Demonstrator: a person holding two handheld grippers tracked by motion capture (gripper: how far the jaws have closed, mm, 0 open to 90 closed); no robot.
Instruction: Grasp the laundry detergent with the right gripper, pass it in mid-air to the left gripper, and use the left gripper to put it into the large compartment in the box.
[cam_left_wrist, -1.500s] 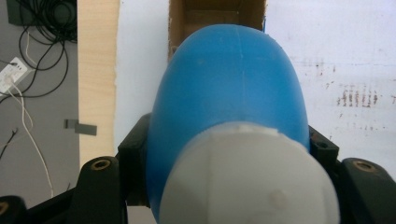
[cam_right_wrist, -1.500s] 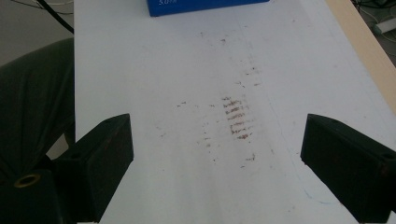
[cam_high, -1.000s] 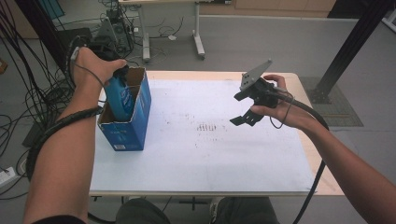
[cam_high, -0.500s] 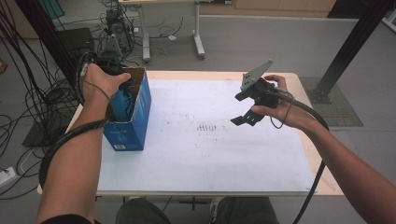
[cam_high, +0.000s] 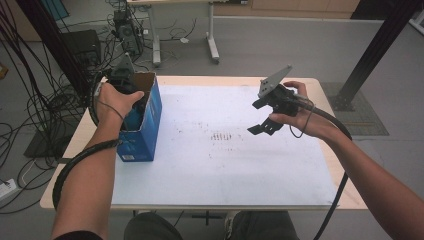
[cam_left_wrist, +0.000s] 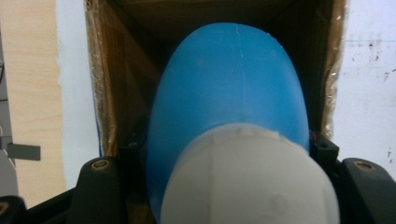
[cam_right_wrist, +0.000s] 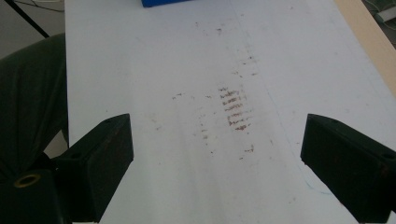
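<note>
here, a blue bottle (cam_left_wrist: 229, 93) with a white cap (cam_left_wrist: 247, 179) is gripped between the jaws of the left gripper (cam_high: 127, 95) and is held partway inside an open blue cardboard box (cam_high: 147, 127), which stands near the left edge of the table (cam_high: 300, 82). the right gripper (cam_high: 270, 117) is held above the white sheet (cam_high: 225, 165), well apart from the box, its jaws wide with nothing between them.
</note>
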